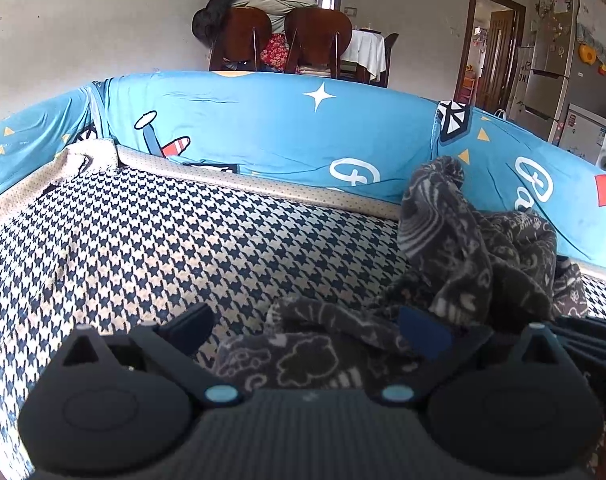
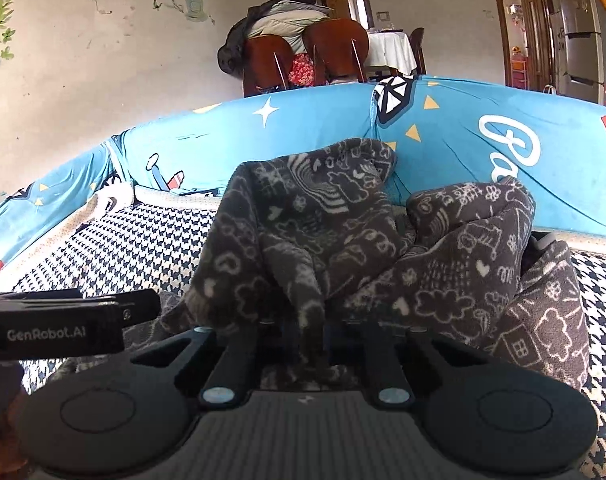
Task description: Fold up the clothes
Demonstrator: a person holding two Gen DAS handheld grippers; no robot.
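A dark grey fleece garment with white doodle print lies crumpled on the houndstooth sofa seat. My left gripper is open, low over the seat, and a flat part of the garment lies between its fingers. In the right wrist view the garment rises in bunched folds. My right gripper is shut on a fold of it, which it pinches between the jaws. The left gripper's body shows at the left edge of that view.
A blue cartoon-print sofa backrest curves behind the seat. Behind it stand wooden chairs piled with bedding, a table with a white cloth, a doorway and a fridge at the right.
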